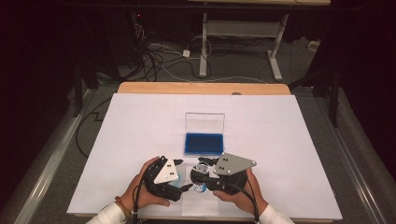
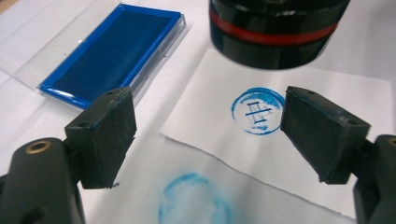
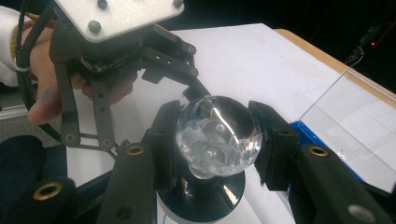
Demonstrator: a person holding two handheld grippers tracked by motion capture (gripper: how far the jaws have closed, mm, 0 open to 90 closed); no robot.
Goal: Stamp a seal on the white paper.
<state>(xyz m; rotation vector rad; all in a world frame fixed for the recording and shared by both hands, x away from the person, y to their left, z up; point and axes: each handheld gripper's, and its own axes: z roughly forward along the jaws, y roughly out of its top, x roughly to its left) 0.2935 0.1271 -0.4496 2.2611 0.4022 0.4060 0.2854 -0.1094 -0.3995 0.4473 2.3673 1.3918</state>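
Observation:
A stamp [image 1: 201, 169] with a clear ball handle [image 3: 217, 133] and a black, red-ringed base [image 2: 275, 32] hangs just above a white paper slip [image 2: 327, 93]. My right gripper [image 3: 217, 140] is shut on the ball handle. A round blue imprint [image 2: 258, 111] lies on the slip, below and in front of the raised base. My left gripper [image 2: 210, 135] stands open over the slip's near edge with nothing between its pads. In the high view the left gripper [image 1: 186, 186] sits close to the left of the stamp.
A blue ink pad [image 1: 203, 143] lies just beyond the grippers, its clear lid [image 1: 204, 122] standing upright behind it. A faint blue smudge [image 2: 194, 200] marks the white sheet [image 1: 140, 140] that covers the table. Both hands are at the table's near edge.

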